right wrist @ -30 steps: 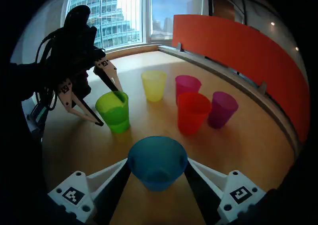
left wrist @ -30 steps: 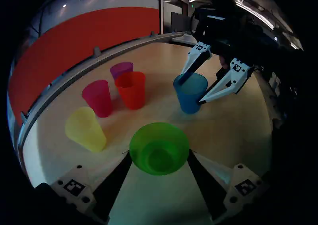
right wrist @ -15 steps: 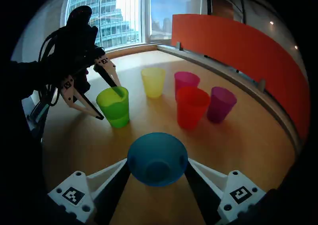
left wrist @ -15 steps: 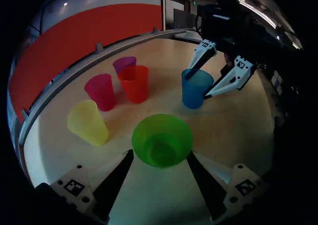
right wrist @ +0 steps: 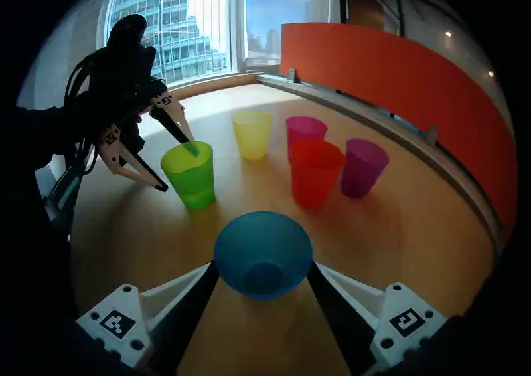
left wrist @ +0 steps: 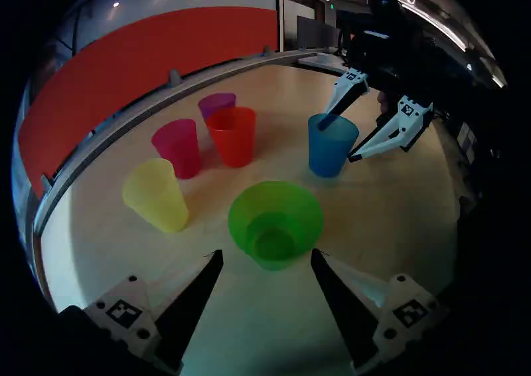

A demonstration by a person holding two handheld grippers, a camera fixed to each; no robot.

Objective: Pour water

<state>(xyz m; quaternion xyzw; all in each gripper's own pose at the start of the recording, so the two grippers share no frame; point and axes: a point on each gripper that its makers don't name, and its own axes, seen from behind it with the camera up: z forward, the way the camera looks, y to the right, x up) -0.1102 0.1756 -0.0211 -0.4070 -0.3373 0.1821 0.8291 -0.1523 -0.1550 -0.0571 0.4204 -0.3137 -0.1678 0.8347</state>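
Observation:
A green cup stands upright on the wooden table, just ahead of my left gripper. That gripper is open, its fingertips level with the cup's base on either side. In the right gripper view the green cup has a darker lower half, like liquid, and the left gripper straddles it loosely. A blue cup stands between the spread fingers of my right gripper, which is also open. From the left gripper view, the right gripper flanks the blue cup.
A yellow cup, a pink cup, a red cup and a purple cup stand grouped near the table's railed edge. An orange wall panel runs behind it. Windows lie past the hand holding the left gripper.
Both cups have slid farther out along the fingers in their own views, as both grippers draw back. The cups stay upright on the table.

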